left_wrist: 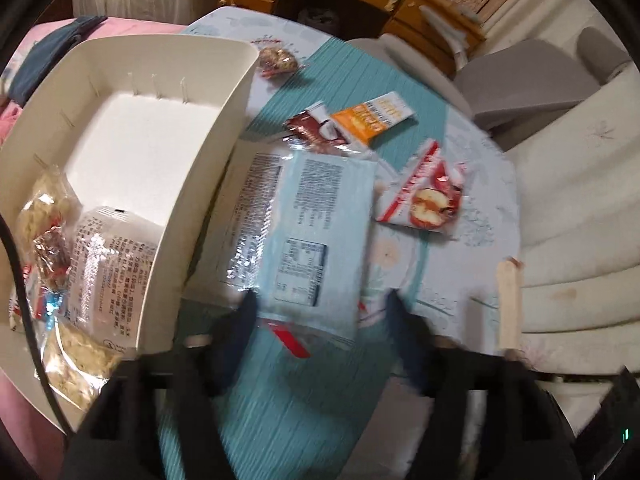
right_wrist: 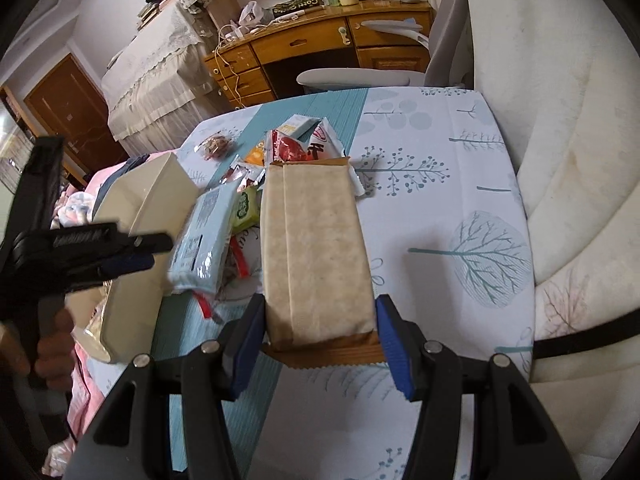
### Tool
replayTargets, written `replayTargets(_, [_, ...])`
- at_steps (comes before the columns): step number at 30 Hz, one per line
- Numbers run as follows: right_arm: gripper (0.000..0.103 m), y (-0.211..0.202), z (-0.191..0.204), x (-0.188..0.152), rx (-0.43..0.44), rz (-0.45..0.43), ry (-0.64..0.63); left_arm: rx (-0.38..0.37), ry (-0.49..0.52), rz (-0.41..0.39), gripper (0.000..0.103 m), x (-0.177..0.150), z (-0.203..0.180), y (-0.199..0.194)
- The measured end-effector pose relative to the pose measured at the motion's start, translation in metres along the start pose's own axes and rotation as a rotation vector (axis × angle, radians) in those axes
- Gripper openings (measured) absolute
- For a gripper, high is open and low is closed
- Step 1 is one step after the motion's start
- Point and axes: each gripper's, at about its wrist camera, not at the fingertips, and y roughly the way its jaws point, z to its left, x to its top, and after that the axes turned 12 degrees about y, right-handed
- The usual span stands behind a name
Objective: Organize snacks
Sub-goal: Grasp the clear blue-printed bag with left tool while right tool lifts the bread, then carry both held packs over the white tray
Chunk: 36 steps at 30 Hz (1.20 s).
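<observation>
While right tool (right_wrist: pixel 320 328) grips one tan packet (right_wrist: pixel 316 248), one white bin (left_wrist: pixel 160 128), left tool (left_wrist: pixel 320 304) open

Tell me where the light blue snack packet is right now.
The light blue snack packet lies on the table just right of the white box, ahead of the open left tongs; the right wrist view shows it beside a green packet.

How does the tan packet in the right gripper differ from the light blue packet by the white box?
The tan packet is plain and unprinted on the side showing; the light blue packet is covered in dense print. The tan one is clamped between the right gripper's jaws, whereas the blue one lies loose beside the white box, the left gripper open. Both are flat sealed snack packs.
</observation>
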Motion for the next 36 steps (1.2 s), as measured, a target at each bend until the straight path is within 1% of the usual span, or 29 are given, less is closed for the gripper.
replayTargets(3, [0.055, -0.003, -0.003, -0.005, -0.001, 0.016, -0.012, 0.051, -0.006, 0.046, 0.073, 0.011, -0.002, 0.016])
replayTargets(5, [0.055, -0.005, -0.006, -0.008, 0.002, 0.025, -0.017, 0.084, -0.015, 0.067, 0.080, 0.016, -0.001, 0.024])
replayTargets(9, [0.055, -0.006, -0.007, -0.011, 0.004, 0.044, -0.034, 0.142, 0.003, 0.104, 0.082, 0.030, -0.004, 0.043])
replayTargets(12, [0.055, -0.004, -0.008, -0.012, 0.004, 0.057, -0.044, 0.180, 0.024, 0.135, 0.088, 0.039, -0.011, 0.055])
replayTargets(14, [0.055, -0.003, -0.009, -0.012, 0.007, 0.064, -0.041, 0.227, 0.046, 0.168, 0.089, 0.044, -0.016, 0.064])
replayTargets(16, [0.055, 0.000, -0.010, -0.009, 0.008, 0.069, -0.035, 0.303, 0.067, 0.208, 0.089, 0.048, -0.020, 0.076])
replayTargets(18, [0.055, 0.001, -0.010, -0.007, 0.009, 0.070, -0.032, 0.318, 0.070, 0.220, 0.089, 0.049, -0.021, 0.082])
replayTargets(20, [0.055, 0.002, -0.011, -0.004, 0.008, 0.069, -0.030, 0.321, 0.070, 0.211, 0.088, 0.050, -0.021, 0.083])
replayTargets(21, [0.055, 0.002, -0.011, -0.003, 0.009, 0.068, -0.030, 0.320, 0.074, 0.205, 0.086, 0.050, -0.020, 0.083])
replayTargets(23, [0.055, 0.004, -0.011, -0.003, 0.009, 0.068, -0.029, 0.338, 0.096, 0.182, 0.071, 0.053, -0.020, 0.082])
replayTargets(24, [0.055, 0.005, -0.011, -0.002, 0.009, 0.070, -0.027, 0.337, 0.101, 0.165, 0.067, 0.055, -0.020, 0.080])
replayTargets(26, [0.055, 0.006, -0.012, -0.002, 0.010, 0.073, -0.024, 0.318, 0.108, 0.157, 0.057, 0.058, -0.019, 0.078])
replayTargets(27, [0.055, 0.007, -0.012, -0.002, 0.011, 0.075, -0.023, 0.303, 0.114, 0.149, 0.054, 0.059, -0.020, 0.076])
replayTargets(28, [0.055, 0.006, -0.011, -0.002, 0.012, 0.075, -0.024, 0.304, 0.118, 0.147, 0.051, 0.061, -0.022, 0.075])
replayTargets(29, [0.055, 0.006, -0.011, -0.001, 0.013, 0.075, -0.025, 0.300, 0.122, 0.146, 0.044, 0.061, -0.023, 0.074])
replayTargets(30, [0.055, 0.005, -0.010, -0.001, 0.015, 0.074, -0.027, 0.286, 0.126, 0.144, 0.041, 0.062, -0.025, 0.073])
replayTargets(32, [0.055, 0.005, -0.009, -0.001, 0.019, 0.071, -0.032, 0.269, 0.125, 0.144, 0.032, 0.064, -0.029, 0.069])
replayTargets(35, [0.055, 0.003, -0.008, -0.001, 0.025, 0.067, -0.043, 0.227, 0.084, 0.160, 0.025, 0.061, -0.020, 0.063])
replayTargets(36, [0.055, 0.002, -0.007, -0.002, 0.028, 0.066, -0.046, 0.211, 0.070, 0.162, 0.024, 0.059, -0.017, 0.060])
